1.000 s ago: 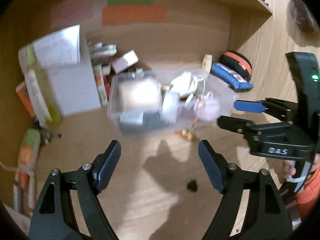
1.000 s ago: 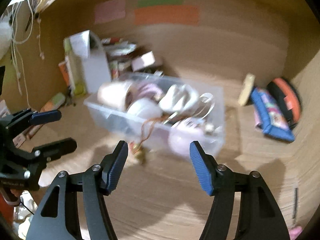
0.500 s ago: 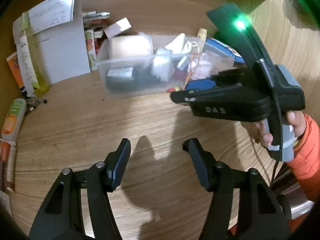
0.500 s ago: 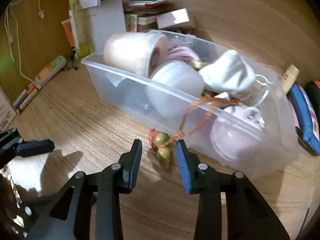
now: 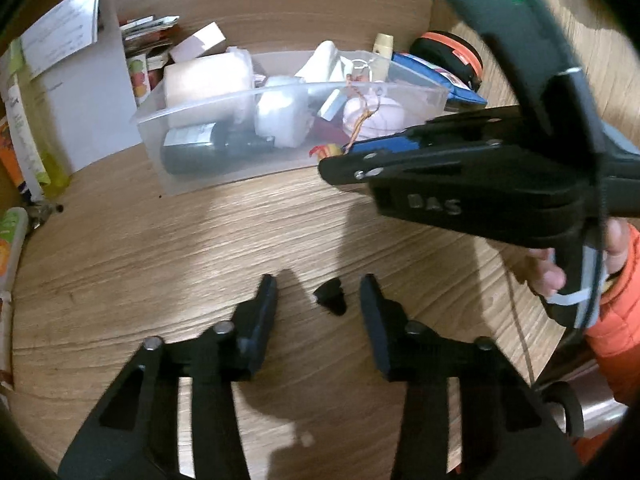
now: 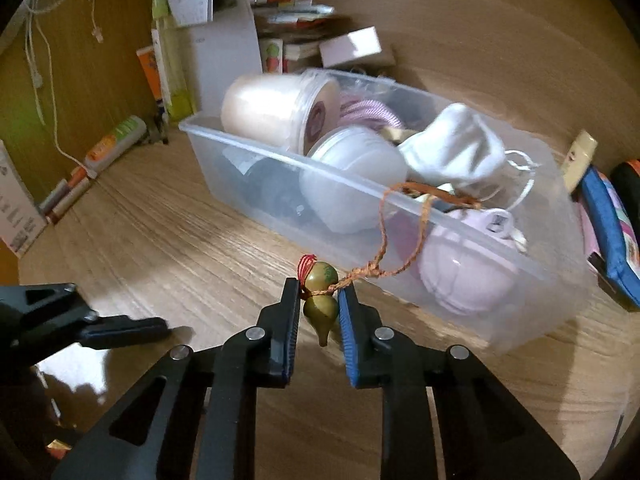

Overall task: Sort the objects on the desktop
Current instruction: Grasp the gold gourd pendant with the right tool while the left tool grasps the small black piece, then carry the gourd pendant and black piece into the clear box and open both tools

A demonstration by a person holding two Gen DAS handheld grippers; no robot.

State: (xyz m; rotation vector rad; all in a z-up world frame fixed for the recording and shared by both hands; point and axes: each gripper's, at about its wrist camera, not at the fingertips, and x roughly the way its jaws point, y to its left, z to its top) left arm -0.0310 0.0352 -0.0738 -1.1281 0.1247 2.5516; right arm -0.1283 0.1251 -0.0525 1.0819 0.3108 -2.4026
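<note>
Left wrist view first: the left gripper [image 5: 318, 306] hangs low over the wooden desk [image 5: 180, 264], and its jaws are closing with a small black bit [image 5: 330, 299] lying on the desk between them. The pads aren't touching it, there's clear gap on both sides. Further back sits a clear plastic bin [image 5: 224, 160] stuffed with junk: a beige tub [image 5: 204, 84], a dark bottle [image 5: 208, 152] and a pink ball [image 5: 376, 114]. The right gripper [image 5: 340, 154] cuts in from the right side, held by a hand [image 5: 560, 264] in an orange sleeve [image 5: 616, 304], with its tips right at the front wall of the bin, where a bit of yellow and red peeks out. A white box [image 5: 80, 92] stands left of the bin, and a blue pouch [image 5: 440, 80] lies behind it on the right.

Right wrist view: the right gripper [image 6: 319, 312] is clamped on a little green gourd charm [image 6: 320, 292], pads pressing it on both sides. The charm is just in front of the bin [image 6: 520, 320]; can't tell whether it's resting on the desk [image 6: 160, 240]. Its orange cord [image 6: 384, 236] loops up over the bin's rim and inside. In the bin there's the tub [image 6: 268, 112], a white jar [image 6: 352, 176], a white cloth [image 6: 456, 152] and the ball [image 6: 460, 272]. The left gripper [image 6: 152, 326] pokes in at the far left, down near the desk.
</note>
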